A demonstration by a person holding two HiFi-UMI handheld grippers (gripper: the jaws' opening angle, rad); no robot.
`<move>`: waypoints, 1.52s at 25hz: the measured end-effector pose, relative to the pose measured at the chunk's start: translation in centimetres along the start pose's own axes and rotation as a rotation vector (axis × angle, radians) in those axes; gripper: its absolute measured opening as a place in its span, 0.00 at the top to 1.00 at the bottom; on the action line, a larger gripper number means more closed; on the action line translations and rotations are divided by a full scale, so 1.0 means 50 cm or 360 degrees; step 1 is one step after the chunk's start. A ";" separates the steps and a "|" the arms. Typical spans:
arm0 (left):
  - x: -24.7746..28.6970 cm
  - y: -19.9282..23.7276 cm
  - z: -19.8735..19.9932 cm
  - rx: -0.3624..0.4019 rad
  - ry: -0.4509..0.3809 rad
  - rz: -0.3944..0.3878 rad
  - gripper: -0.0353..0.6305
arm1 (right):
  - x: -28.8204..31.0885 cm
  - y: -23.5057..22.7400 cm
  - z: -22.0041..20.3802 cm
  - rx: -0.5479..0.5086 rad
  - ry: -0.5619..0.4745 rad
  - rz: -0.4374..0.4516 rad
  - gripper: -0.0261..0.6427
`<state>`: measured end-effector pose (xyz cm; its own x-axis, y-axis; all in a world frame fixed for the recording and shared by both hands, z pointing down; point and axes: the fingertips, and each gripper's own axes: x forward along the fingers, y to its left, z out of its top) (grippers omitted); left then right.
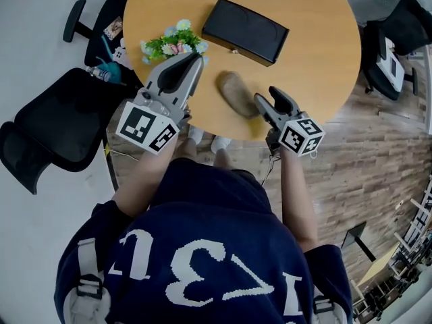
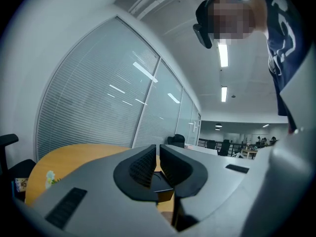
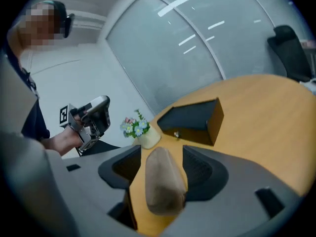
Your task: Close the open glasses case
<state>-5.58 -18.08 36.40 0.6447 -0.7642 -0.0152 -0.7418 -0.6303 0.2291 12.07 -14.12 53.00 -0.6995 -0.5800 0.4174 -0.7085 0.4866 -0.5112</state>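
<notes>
**Head view: right tongs spread around the tan case, left tongs pressed together**

Your right gripper (image 1: 268, 96) reaches over the near edge of the round table (image 1: 317, 52), angled down and toward the far left. Its tongs are spread. The tan glasses case (image 1: 236, 93) lies on the wood between them, close to the near edge. In the right gripper view there is a clear gap on the case's left side, while on its right side the pad sits just beside it. I cannot tell whether that pad touches. No open lid can be made out on the case.

Your left gripper (image 1: 194, 58) is held about level above the table's near-left rim and points toward the far side. Its tongs are pressed together with nothing between them.

A small pot of flowers (image 1: 173, 42) stands just left of the left gripper's tip. A black box (image 1: 244, 30) lies farther in, beyond the case and apart from it. Nothing lies between the right tongs and the case. Black office chairs (image 1: 54, 123) stand on the floor to the left and right of the table.

The right gripper view alone shows a small clasp on the black box's near face. It also shows your hand around the left gripper, raised above the table's height. The left gripper view shows only a slice of tabletop, window blinds and the office beyond. It shows neither the case nor the box.
</notes>
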 end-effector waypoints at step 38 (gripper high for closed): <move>0.057 -0.198 -0.174 0.0334 0.0745 -0.0989 0.49 | -0.071 0.161 0.123 -0.0930 0.0211 0.0342 0.59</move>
<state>5.21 -12.84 42.56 0.9268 -0.1583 0.3404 -0.2113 -0.9695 0.1243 9.43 -12.15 42.78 -0.8110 -0.3623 0.4595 -0.4587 0.8811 -0.1150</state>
